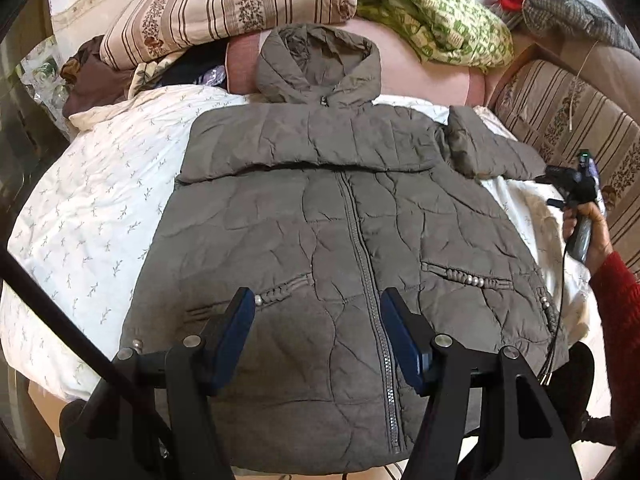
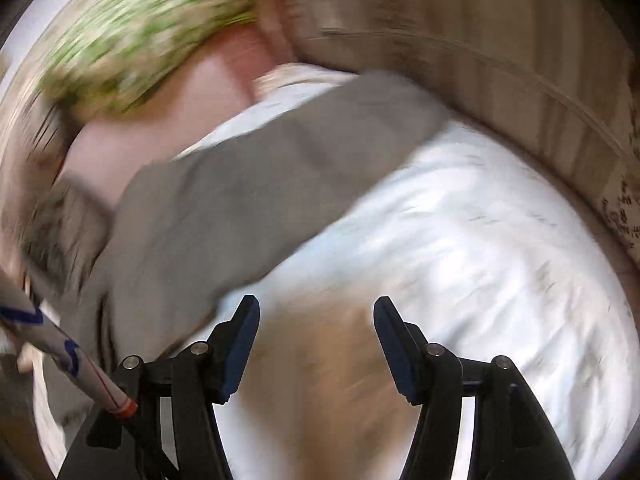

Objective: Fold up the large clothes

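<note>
The grey padded jacket (image 1: 340,240) lies front-up on the white patterned quilt (image 1: 88,208), filling the middle of the left wrist view, its zip running from the collar at upper centre down to the hem at the bottom edge, so its long axis points straight away from the left gripper (image 1: 318,336). One sleeve is already laid across the chest as a band in the upper middle; the other sleeve (image 1: 492,152) sticks out toward the right of the frame. The left gripper hangs over the hem at lower centre, fingers apart and holding nothing, with the zip passing between them. The right gripper (image 1: 560,184) shows at the right edge of that view, near the cuff end of the loose sleeve, so it is clearly the nearer tool for that sleeve. In the right wrist view, badly smeared by motion, the right gripper's fingers stand spread and empty at the bottom, and the sleeve crosses the frame from lower left to upper right, lying up and to the left of the fingers; I judge the coming move to be a reach that way. Pillows and a green blanket (image 1: 432,12) crowd the top of the frame.
</note>
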`<state>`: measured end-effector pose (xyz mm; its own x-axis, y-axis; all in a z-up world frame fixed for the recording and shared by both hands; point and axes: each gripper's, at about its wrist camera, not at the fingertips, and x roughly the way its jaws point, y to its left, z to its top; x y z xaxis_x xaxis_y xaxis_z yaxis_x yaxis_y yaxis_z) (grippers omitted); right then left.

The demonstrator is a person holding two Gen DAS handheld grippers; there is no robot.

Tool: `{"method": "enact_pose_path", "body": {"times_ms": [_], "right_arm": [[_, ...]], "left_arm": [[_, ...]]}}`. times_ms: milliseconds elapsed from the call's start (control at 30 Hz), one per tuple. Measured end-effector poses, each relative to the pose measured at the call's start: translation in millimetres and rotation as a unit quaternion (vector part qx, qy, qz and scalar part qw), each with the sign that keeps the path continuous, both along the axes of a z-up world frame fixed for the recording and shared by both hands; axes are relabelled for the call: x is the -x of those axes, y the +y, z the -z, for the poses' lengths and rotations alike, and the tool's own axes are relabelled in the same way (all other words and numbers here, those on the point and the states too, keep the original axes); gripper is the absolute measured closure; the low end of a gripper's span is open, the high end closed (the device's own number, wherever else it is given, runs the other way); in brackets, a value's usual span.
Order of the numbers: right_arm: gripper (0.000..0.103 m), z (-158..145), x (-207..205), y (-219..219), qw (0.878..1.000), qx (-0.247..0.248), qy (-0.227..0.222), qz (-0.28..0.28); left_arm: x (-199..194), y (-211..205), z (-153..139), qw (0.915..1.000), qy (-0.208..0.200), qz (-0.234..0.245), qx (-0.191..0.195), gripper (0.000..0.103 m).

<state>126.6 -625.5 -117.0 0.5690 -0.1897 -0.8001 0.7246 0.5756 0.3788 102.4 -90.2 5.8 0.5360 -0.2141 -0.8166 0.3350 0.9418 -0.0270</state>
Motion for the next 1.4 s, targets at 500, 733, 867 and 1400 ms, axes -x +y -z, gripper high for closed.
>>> {"method": "enact_pose_path", "body": {"times_ms": [500, 733, 867, 1400], "right_arm": [[0.088, 1.1, -52.4, -105.7, 0.996, -0.016, 0.019, 0.081], [0.103, -77.9, -10.5, -103.1, 0.975, 0.148, 0.070, 0.148], [0.103, -105.7, 3.7, -102.0, 0.983, 0.131, 0.043, 0.122], [0.058, -13.9, 33.3, -110.9, 0.983, -0.100, -0.116, 0.105]], "left_arm": [[-24.1, -22.3, 27.5, 0.9984, 0.043, -0.022, -0.028, 0.039], [-21.7, -4.7, 28.7, 0.9985, 0.049, -0.023, -0.001, 0.039], [-15.9, 9.8, 25.5, 0.9982, 0.049, -0.028, 0.022, 0.039], [-21.0, 14.7, 36.1, 0.9973, 0.055, -0.048, -0.002, 0.039]]}}
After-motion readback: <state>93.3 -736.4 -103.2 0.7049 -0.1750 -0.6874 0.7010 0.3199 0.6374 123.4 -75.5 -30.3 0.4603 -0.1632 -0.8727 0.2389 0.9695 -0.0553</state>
